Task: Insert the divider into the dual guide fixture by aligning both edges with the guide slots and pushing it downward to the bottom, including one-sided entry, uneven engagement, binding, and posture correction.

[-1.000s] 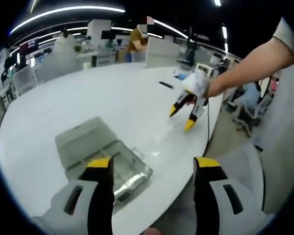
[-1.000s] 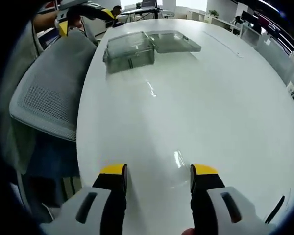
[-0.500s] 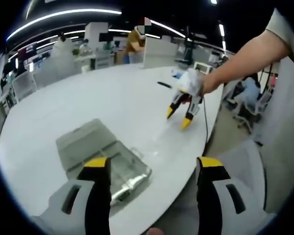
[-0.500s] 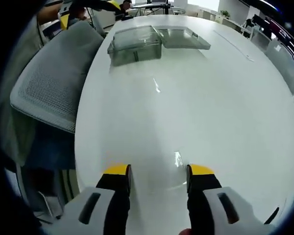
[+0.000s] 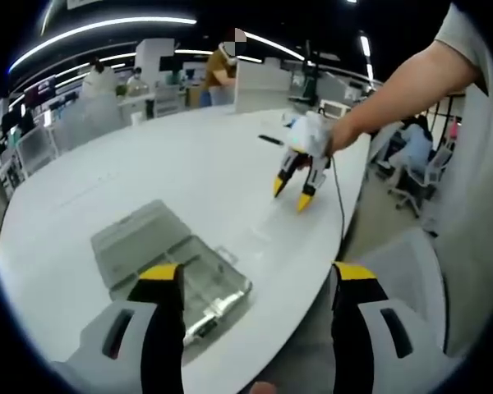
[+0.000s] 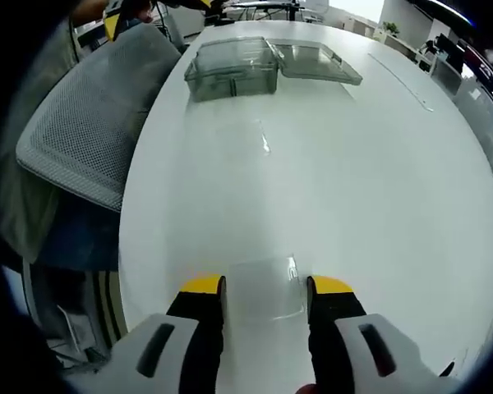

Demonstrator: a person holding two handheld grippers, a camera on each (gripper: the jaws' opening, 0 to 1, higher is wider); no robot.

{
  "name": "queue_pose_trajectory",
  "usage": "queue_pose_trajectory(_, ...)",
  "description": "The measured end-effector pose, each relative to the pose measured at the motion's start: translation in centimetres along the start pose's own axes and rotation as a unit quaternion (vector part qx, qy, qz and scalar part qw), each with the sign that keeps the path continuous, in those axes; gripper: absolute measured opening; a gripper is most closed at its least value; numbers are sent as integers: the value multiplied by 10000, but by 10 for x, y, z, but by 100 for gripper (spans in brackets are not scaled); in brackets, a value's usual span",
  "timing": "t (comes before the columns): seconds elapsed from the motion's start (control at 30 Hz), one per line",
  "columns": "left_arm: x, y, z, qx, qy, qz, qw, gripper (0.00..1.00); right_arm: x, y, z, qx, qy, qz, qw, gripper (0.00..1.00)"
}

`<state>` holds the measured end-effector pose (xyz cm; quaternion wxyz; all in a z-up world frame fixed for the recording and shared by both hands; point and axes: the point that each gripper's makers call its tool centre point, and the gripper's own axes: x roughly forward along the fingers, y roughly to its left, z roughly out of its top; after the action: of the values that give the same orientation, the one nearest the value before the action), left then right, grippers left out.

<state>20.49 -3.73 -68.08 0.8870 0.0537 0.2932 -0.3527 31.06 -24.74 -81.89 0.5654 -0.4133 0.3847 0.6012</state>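
In the left gripper view, the left hand-held gripper (image 5: 256, 283) hangs over the near edge of the white bench (image 5: 148, 180), its yellow-tipped jaws wide apart with nothing between them. Just beyond its left jaw lies the clear plastic fixture box (image 5: 172, 263), its lid swung flat open beside it on the bench top. Farther along the same edge, the right hand-held gripper (image 5: 291, 194) points its two yellow tips down at the bench, held by a gloved hand (image 5: 312, 135) on a bare forearm. In the right gripper view, that right hand-held gripper (image 6: 264, 289) has its jaws set apart on either side of a thin, transparent divider (image 6: 259, 287) lying flat on the bench (image 6: 378, 180) near the edge; whether the tips touch the sheet cannot be told. The fixture box (image 6: 234, 70) sits well apart from it, at the far end of the bench, with its open lid (image 6: 320, 64) lying beside it. A grey mesh office chair (image 6: 90, 123) stands against the bench's edge. A dark pen-like object (image 5: 271, 140) lies on the bench beyond the right hand-held gripper.
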Motion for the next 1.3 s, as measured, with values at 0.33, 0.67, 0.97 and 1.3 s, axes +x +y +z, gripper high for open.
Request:
queue_pose_trajectory(0.33,0,0,-4,-31,22,-24,10000,71,1,3,0,-238,146,77,9996,34)
queue_pose_trajectory(0.67,-1,1,-6,-71,9,-30,10000,71,1,1,-2,-583,452,184,9971,29)
queue_pose_trajectory(0.97,-3,3,-9,-77,24,-36,10000,71,1,1,-1,-554,659,176,9961,28)
queue_pose_trajectory(1.3,-4,4,-11,-118,28,-49,9999,71,2,-3,4,492,481,1,9976,27)
